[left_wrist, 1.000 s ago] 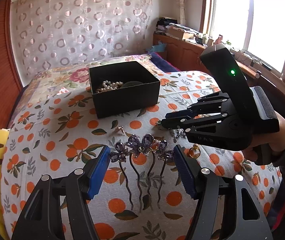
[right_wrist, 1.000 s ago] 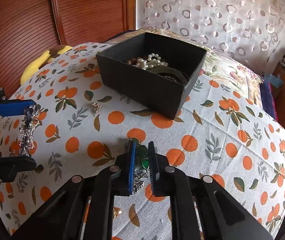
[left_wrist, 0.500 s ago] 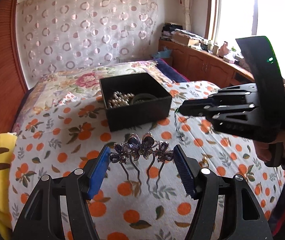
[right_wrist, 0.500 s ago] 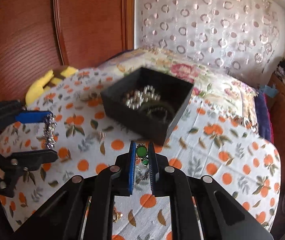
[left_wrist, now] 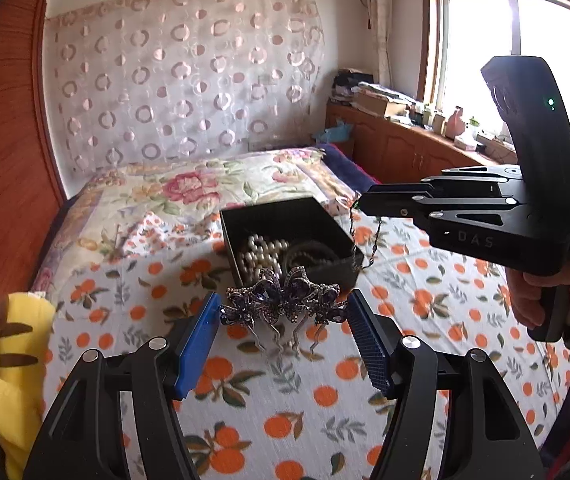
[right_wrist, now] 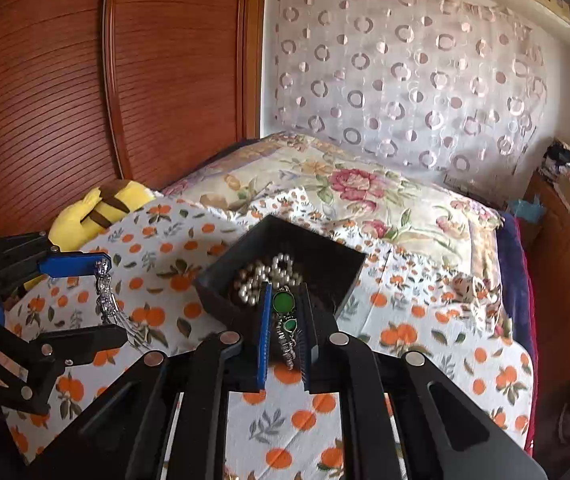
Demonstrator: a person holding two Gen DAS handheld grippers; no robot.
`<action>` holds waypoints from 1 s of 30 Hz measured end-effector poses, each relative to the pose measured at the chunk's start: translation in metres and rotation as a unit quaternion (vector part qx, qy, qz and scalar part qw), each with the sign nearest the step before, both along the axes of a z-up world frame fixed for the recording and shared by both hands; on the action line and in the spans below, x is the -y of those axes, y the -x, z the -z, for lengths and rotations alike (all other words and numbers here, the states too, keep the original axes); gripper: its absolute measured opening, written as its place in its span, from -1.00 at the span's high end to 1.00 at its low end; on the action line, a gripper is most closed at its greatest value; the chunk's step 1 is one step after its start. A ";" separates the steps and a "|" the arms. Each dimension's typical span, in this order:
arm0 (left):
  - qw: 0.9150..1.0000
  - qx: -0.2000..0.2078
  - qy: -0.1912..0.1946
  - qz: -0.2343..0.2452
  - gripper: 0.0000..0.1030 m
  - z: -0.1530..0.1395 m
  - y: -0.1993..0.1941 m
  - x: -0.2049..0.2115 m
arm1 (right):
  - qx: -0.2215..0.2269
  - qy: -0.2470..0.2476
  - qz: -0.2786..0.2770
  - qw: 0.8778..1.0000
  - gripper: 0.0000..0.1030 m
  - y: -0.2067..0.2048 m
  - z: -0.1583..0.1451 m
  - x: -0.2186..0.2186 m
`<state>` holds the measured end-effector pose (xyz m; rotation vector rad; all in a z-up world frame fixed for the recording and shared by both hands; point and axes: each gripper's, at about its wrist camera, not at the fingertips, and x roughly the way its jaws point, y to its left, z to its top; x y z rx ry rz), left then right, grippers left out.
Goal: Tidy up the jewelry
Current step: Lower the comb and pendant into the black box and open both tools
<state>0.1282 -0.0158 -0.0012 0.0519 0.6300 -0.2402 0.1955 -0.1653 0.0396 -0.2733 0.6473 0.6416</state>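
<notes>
Now both pieces are being carried toward the open black square box [left_wrist: 291, 236] holding a white pearl string [left_wrist: 263, 254] on the orange-print bedspread [left_wrist: 325, 396]. The left hand-held gripper [left_wrist: 285, 320] is gripping a purple jewelled butterfly hair comb [left_wrist: 283, 300] across wide jaws, just near of the box. The right hand-held gripper [right_wrist: 283, 320] is pinching a green-stoned silver chain [right_wrist: 285, 316] narrowly, at the box's near edge. Next, each likely needs positioning over the box before releasing.
</notes>
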 end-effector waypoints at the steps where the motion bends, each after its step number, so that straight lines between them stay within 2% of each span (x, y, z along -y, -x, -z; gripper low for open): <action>1: 1.000 0.003 -0.001 -0.001 -0.20 -0.003 -0.002 0.000 | 0.002 -0.002 0.001 1.000 0.74 -0.002 -0.003 -0.002; 9: 1.000 0.021 -0.006 -0.010 -0.20 -0.021 -0.020 -0.001 | 0.000 -0.012 0.013 1.000 0.74 -0.022 -0.007 -0.007; 15: 1.000 0.021 -0.010 -0.016 -0.21 -0.023 -0.037 0.001 | -0.045 -0.027 0.021 0.998 0.71 -0.039 0.011 -0.006; 17: 1.000 0.022 -0.012 -0.016 -0.21 -0.024 -0.043 0.003 | -0.058 -0.035 0.028 0.997 0.41 -0.042 0.016 -0.003; 18: 1.000 0.022 -0.013 -0.016 -0.21 -0.024 -0.045 0.004 | -0.058 -0.036 0.031 0.997 0.38 -0.042 0.017 0.000; 30: 0.999 0.012 -0.027 -0.021 -0.21 -0.020 -0.086 0.019 | -0.053 -0.032 0.055 0.997 0.38 -0.030 0.027 0.041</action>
